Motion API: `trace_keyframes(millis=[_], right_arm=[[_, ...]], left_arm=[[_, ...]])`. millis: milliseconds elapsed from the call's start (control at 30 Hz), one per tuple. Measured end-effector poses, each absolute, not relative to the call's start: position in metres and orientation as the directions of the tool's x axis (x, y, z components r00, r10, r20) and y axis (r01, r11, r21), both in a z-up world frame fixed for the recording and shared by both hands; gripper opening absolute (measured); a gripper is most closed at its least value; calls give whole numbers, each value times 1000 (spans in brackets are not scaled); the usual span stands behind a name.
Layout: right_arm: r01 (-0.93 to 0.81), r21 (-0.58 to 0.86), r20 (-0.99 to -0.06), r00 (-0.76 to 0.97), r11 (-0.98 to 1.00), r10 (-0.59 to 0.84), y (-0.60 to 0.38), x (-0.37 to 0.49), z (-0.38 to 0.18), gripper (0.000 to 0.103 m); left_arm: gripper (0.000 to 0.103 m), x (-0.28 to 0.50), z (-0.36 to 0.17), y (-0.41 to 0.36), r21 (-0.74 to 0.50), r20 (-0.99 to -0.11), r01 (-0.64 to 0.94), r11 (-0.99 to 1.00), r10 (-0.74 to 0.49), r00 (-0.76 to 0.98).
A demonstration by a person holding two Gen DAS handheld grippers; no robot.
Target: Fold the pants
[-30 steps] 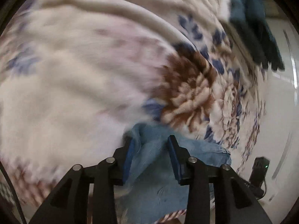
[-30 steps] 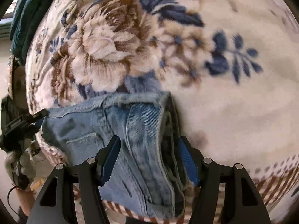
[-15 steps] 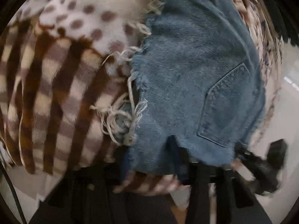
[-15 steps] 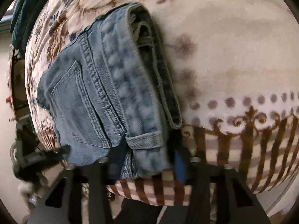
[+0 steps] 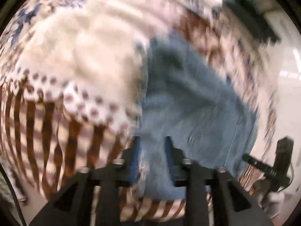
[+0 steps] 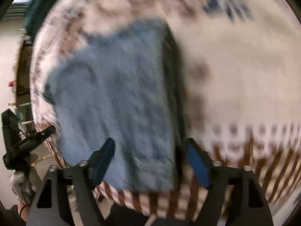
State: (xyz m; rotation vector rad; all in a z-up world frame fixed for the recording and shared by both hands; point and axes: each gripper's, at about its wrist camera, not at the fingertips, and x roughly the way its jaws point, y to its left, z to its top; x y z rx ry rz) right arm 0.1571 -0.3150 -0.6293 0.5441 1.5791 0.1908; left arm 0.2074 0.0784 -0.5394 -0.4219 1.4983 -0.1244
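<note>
Blue denim pants (image 5: 190,101) lie folded on a cream blanket with brown stripes and flowers. Both views are blurred by motion. In the left wrist view my left gripper (image 5: 151,146) has its blue pads close together around the frayed near edge of the denim. In the right wrist view the pants (image 6: 120,98) lie as a folded block, and my right gripper (image 6: 150,150) stands open, its pads wide apart on either side of the denim's near end. The left gripper (image 6: 28,139) also shows at the left edge there.
The blanket (image 5: 79,60) covers the whole surface, with its striped border at the near edge. A dark teal garment (image 6: 37,5) lies at the far edge. The right gripper (image 5: 270,167) shows at the lower right of the left wrist view, over pale floor.
Both grippers have pulled back and risen from the blanket's near edge. The right gripper's jaws, closed on the folded denim half a second ago, now stand wide apart. The pants now lie folded over.
</note>
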Motion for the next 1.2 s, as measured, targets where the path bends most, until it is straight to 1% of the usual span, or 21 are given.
trace_keyframes(millis=[67,133,200,300,367,433,500,567,600,633,667,733,833,900,1000,1033,1067,1100,1133,1167,1200], right_arm=[[233,450,-891,54,862,451,-320,169,-628,84],[252,471,-880,64,845,471,-331,178,-644,84],[273,515,-850,46,812,524,-340,186,-665,89],[260,587,-802,64,766,593,-340,193,-672,89],[220,685,-721,70,695,689,-339,192,-668,86],[192,726,-680,63,660,730,-338,190,-665,84],[215,796,-592,77,566,802,-350,186,-666,79],[244,814,-559,88,527,824,-360,184,-672,75],[250,815,-556,83,523,827,-364,183,-675,74],[247,797,-582,68,552,810,-366,183,-678,73],[237,759,-632,45,606,774,-366,184,-681,72],[219,730,-665,13,647,746,-358,189,-688,71],[174,691,-708,-31,701,705,-340,199,-684,75],[154,688,-712,-45,709,701,-336,200,-681,77],[124,736,-665,-51,666,745,-331,201,-677,77],[113,742,-659,-59,661,750,-332,203,-679,77],[102,737,-665,-65,668,744,-333,205,-681,77],[97,732,-672,-64,675,738,-329,204,-680,77],[94,720,-686,-61,688,725,-329,203,-680,76],[98,710,-696,-54,698,716,-321,203,-682,76],[109,712,-694,-40,694,718,-324,201,-682,76]], left_arm=[[52,214,-548,93,-433,-900,-227,872,-404,162],[52,215,-569,101,-487,-874,-281,827,-459,162],[52,216,-582,99,-535,-844,-317,783,-512,159],[52,216,-593,93,-604,-792,-328,727,-592,147],[52,216,-594,91,-625,-775,-305,718,-619,130],[56,215,-593,92,-665,-740,-277,693,-662,120],[56,214,-594,89,-720,-683,-267,641,-723,106],[58,217,-593,81,-730,-671,-243,638,-738,78],[61,220,-594,75,-714,-690,-214,666,-722,54],[62,222,-598,70,-696,-708,-190,692,-705,28],[63,225,-607,66,-683,-718,-190,705,-696,-3],[63,232,-617,65,-675,-718,-222,704,-696,-22],[63,234,-608,67,-648,-741,-214,731,-670,-46],[63,231,-601,68,-626,-763,-200,754,-645,-42],[64,226,-601,64,-607,-783,-165,777,-620,-43],[65,227,-604,61,-608,-781,-167,776,-623,-46],[72,228,-608,59,-612,-778,-170,773,-626,-46],[82,231,-611,55,-622,-769,-176,763,-638,-47],[87,235,-611,50,-640,-752,-186,745,-658,-48],[91,238,-609,44,-655,-740,-180,734,-671,-45],[91,241,-608,38,-653,-744,-161,740,-667,-49]])
